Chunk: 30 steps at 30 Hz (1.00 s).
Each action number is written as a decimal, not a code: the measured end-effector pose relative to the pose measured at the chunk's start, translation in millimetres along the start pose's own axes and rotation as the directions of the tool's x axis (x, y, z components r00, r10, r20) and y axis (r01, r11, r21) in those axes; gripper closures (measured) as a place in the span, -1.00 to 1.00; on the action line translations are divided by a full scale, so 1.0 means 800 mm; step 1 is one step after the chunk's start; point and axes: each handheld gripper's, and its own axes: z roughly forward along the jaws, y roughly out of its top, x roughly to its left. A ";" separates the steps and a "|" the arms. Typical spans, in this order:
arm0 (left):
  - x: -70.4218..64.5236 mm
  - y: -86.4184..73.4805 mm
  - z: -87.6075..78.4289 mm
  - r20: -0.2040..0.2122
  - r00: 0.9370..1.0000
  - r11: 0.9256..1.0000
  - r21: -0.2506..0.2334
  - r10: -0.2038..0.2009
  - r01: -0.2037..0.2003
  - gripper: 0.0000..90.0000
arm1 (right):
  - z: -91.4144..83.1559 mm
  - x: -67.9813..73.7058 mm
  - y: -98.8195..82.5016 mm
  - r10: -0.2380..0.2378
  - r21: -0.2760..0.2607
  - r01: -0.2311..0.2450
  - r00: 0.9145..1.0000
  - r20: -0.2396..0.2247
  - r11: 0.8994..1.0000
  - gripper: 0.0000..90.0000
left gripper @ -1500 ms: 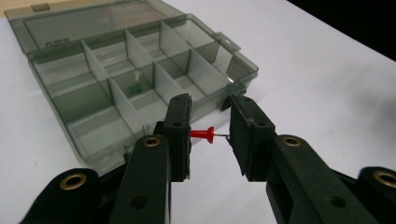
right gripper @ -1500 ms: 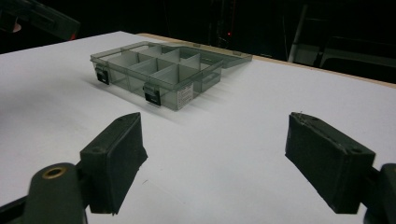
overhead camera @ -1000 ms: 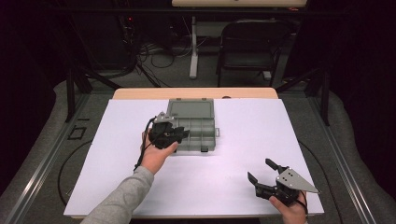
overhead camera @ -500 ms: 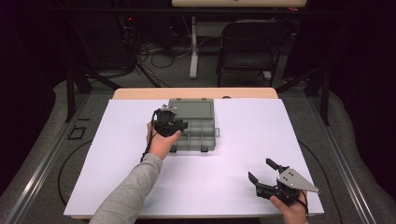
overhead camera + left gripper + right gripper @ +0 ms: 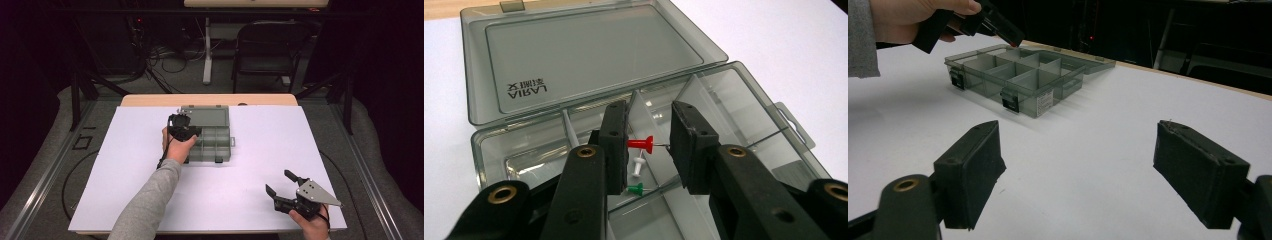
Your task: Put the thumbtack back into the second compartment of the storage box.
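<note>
High view: a person's left gripper (image 5: 186, 131) hangs over the near-left part of a smoky grey compartment box (image 5: 220, 142) that lies open, lid (image 5: 207, 116) folded flat on the far side, at the far middle of a white table (image 5: 260, 160). Seen from the left gripper view, the jaws stand narrow and pinch a red push pin (image 5: 642, 143) crosswise, its head against one pad and its metal tip against the other. Below it, a white push pin (image 5: 638, 166) and a green push pin (image 5: 636, 188) already lie in one compartment, beside a divider; exactly which cell is hard to judge through the clear walls. The right gripper (image 5: 281, 191) rests at the near-right corner of the table, well apart from the box, jaws wide and empty. The step in hand appears to be sorting pins into the box: the red one is carried over its cell. The next move calls for lowering it slightly between the dividers, then spreading the jaws so it drops beside the other two.
</note>
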 end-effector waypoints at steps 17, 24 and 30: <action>0.004 0.000 0.000 -0.011 1.000 0.999 -0.037 0.013 -0.013 0.36 | 0.000 0.000 0.000 0.003 0.005 -0.003 1.000 0.002 1.000 -0.58; 0.002 0.002 -0.012 -0.003 0.998 0.993 -0.103 0.055 -0.055 -0.09 | -0.001 0.000 -0.001 0.008 0.003 -0.008 1.000 0.005 1.000 -0.58; 0.001 -0.004 -0.048 0.006 0.994 0.982 -0.161 0.105 -0.103 -0.24 | -0.002 0.000 -0.001 0.009 0.005 -0.009 1.000 0.008 1.000 -0.58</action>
